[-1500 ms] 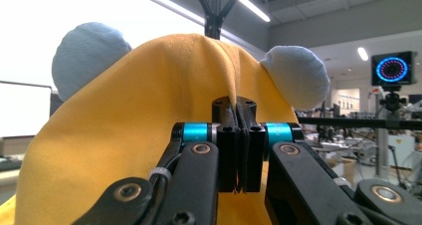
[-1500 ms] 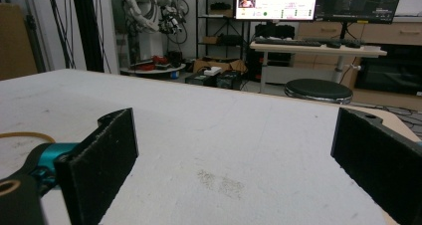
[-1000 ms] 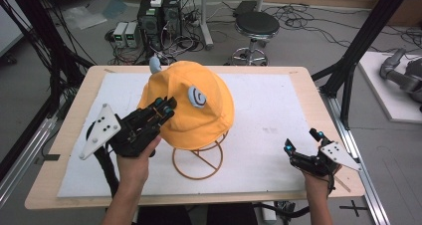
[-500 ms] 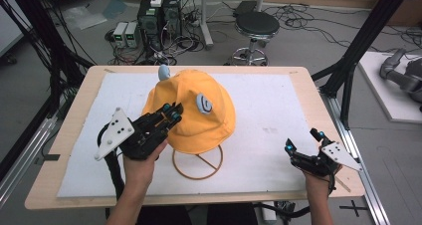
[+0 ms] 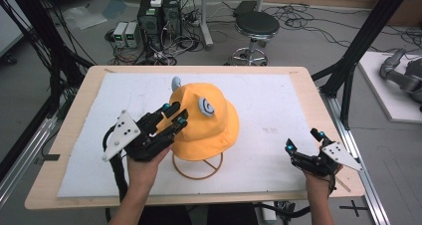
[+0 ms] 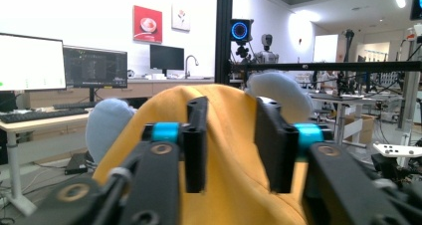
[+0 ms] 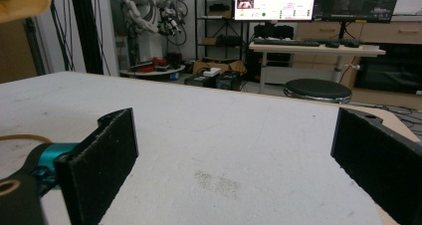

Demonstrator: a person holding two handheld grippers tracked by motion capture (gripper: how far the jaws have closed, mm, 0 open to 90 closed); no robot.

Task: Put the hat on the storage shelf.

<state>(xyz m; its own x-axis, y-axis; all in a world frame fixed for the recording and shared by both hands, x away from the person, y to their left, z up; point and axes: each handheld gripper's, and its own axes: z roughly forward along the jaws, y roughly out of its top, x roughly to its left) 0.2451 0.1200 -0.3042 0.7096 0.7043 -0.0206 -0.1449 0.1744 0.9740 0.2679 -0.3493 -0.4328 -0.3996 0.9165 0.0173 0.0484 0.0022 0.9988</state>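
Note:
An orange bucket hat [image 5: 214,130] with pale blue ears [image 5: 175,81] and a round eye patch [image 5: 207,106] sits on a wire stand [image 5: 196,174] in the middle of the white mat. My left gripper [image 5: 173,114] is at the hat's left side, shut on a fold of its fabric. In the left gripper view the orange cloth [image 6: 229,185] rises between the narrow-set jaws of that gripper [image 6: 231,150], with both ears [image 6: 281,90] behind. My right gripper [image 5: 302,140] rests low at the front right, open and holding nothing [image 7: 234,155], well apart from the hat.
A white mat [image 5: 278,100] covers most of the wooden table [image 5: 308,75]. Black frame posts [image 5: 358,46] stand at the table's sides. On the floor beyond the far edge are a stool [image 5: 256,23] and computer boxes [image 5: 159,16]. The hat's brim [image 7: 20,1] shows in the right gripper view's top left corner.
The left gripper has moved right and toward the table's front while gripping the hat, and the hat has shifted and turned with it. The right gripper has stayed still.

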